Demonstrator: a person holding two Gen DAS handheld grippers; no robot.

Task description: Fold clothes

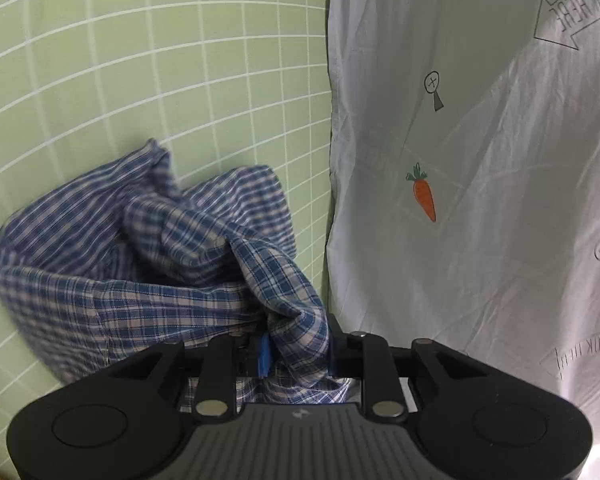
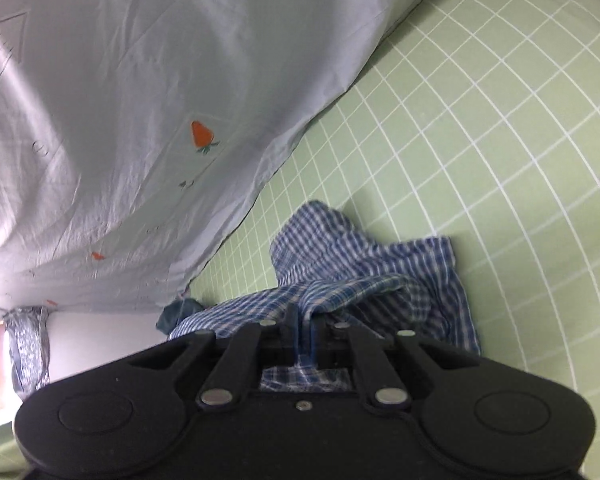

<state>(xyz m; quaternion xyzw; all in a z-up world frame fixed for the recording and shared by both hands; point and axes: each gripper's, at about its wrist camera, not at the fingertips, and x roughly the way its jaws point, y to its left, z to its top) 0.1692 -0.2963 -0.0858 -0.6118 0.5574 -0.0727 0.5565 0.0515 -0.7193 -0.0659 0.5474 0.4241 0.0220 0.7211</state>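
A blue and white checked shirt (image 1: 148,264) lies crumpled on the green gridded mat (image 1: 140,80). My left gripper (image 1: 298,352) is shut on a bunched fold of the shirt, which fills the gap between its fingers. In the right wrist view the same shirt (image 2: 380,280) hangs from my right gripper (image 2: 304,340), which is shut on an edge of the cloth; the rest of the shirt trails onto the mat (image 2: 500,140). The fingertips of both grippers are mostly hidden by fabric.
A white sheet (image 1: 480,200) printed with a carrot (image 1: 424,196) and arrows lies along the mat's edge. It also shows in the right wrist view (image 2: 140,80). A dark teal cloth (image 2: 178,314) lies next to the sheet's edge.
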